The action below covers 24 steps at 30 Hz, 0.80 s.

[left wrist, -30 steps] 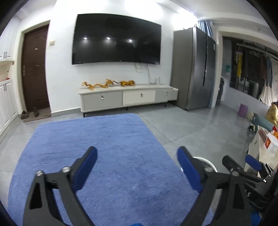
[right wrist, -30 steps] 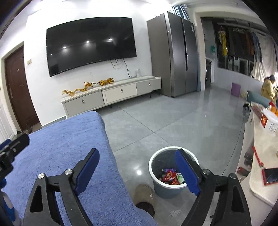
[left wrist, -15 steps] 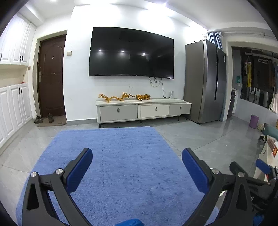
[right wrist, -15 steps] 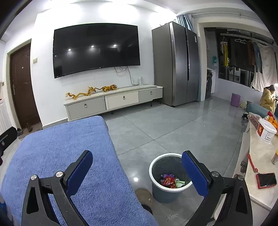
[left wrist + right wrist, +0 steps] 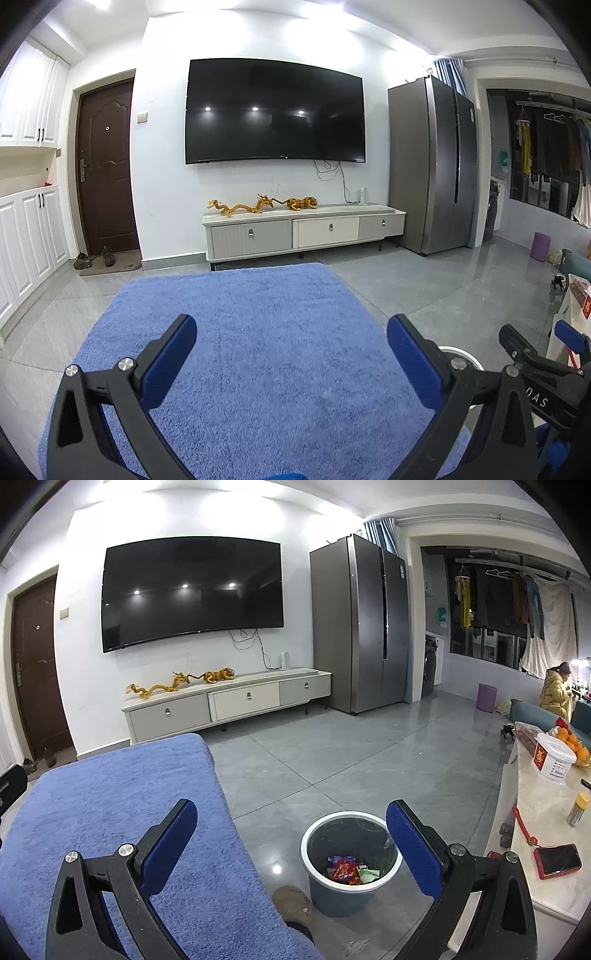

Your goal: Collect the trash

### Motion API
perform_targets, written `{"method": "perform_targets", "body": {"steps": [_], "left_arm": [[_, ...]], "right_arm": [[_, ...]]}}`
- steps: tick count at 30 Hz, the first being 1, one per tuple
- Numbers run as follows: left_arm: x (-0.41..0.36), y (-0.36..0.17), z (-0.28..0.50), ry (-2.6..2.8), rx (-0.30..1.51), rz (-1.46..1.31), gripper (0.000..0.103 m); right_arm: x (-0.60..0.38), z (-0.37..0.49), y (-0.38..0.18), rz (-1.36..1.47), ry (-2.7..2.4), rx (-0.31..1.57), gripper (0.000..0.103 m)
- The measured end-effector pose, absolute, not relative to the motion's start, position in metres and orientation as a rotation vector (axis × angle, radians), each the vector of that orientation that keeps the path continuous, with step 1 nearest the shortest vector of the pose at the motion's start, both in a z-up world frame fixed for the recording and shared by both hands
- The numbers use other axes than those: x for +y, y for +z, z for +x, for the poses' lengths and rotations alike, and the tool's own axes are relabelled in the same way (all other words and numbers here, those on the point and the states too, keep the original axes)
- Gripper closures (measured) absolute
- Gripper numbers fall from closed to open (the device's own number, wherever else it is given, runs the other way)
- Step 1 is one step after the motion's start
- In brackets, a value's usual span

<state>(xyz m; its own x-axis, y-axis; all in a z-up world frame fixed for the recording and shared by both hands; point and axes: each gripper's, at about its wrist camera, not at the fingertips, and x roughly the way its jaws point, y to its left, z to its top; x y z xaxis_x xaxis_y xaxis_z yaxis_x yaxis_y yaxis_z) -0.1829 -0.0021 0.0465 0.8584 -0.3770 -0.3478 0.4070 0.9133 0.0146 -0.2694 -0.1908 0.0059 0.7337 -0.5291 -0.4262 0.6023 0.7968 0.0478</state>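
A grey bin with a white rim (image 5: 307, 853) stands on the tiled floor, and colourful wrappers (image 5: 345, 871) lie inside it. My right gripper (image 5: 291, 806) hovers open and empty, with the bin just inside its right finger. My left gripper (image 5: 291, 325) is open with nothing between its fingers, above a blue plush cover (image 5: 280, 317). In the left wrist view the right gripper (image 5: 535, 332) shows at the right edge, and the bin's rim (image 5: 466, 360) peeks out behind the left gripper's right finger. No loose trash lies on the blue cover.
A slipper (image 5: 291, 901) and a small white scrap (image 5: 355, 946) lie on the floor by the bin. A pale counter (image 5: 535, 801) at the right carries a red phone (image 5: 557, 860), a white tub (image 5: 554, 757) and oranges. A person in a yellow coat (image 5: 554, 694) is far right.
Both grippers' jaws have spread a little wider. Both views have tipped upward, so the television and cabinet sit lower in frame. The bin keeps its place by the right finger.
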Motion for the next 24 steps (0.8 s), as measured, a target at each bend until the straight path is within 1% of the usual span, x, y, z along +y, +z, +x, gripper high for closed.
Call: {"method": "perform_targets", "body": {"steps": [24], "left_arm": [[-0.010,0.032,-0.183,-0.422,0.371,0.122,0.000]], "right_arm": [[-0.194,-0.280,0.007,0.168,-0.669,0.380,0.000]]}}
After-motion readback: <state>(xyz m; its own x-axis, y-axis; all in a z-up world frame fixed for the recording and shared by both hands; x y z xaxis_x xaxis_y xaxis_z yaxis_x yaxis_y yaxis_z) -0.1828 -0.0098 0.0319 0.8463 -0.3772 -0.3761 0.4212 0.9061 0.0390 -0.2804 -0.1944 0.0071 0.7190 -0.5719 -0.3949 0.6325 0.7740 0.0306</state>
